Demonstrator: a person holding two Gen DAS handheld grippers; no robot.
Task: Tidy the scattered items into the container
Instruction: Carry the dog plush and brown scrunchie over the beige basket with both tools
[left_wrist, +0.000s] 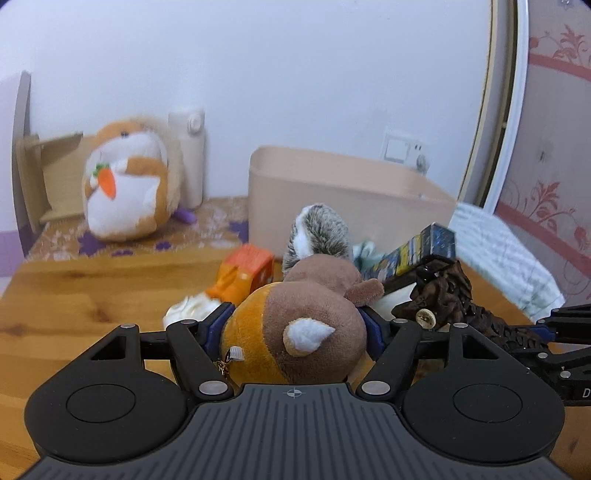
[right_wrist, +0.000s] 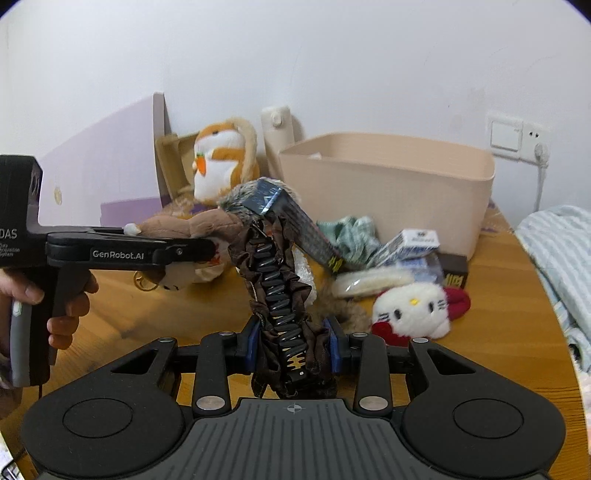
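My left gripper (left_wrist: 295, 326) is shut on a brown and orange plush animal (left_wrist: 280, 306) with a grey furry tail, held above the wooden table (left_wrist: 92, 295). In the right wrist view the same plush (right_wrist: 184, 227) sticks out of the left gripper (right_wrist: 201, 247), which a hand holds at the left. My right gripper (right_wrist: 293, 347) is shut on a brown fabric-covered hair clip (right_wrist: 277, 280) with black teeth that stands up from the pads. The clip (left_wrist: 443, 295) also shows at the right of the left wrist view. The beige container (right_wrist: 388, 177) stands behind, open at the top.
A white cat plush (right_wrist: 410, 310), blue-white cartons (right_wrist: 410, 243), a green cloth (right_wrist: 347, 232), a dark printed box (right_wrist: 306, 225) and an orange box (left_wrist: 247, 269) lie before the container. A big hamster plush (left_wrist: 125, 181) and a cream bottle (left_wrist: 190, 155) stand at the back left. Bedding (left_wrist: 509, 258) lies right.
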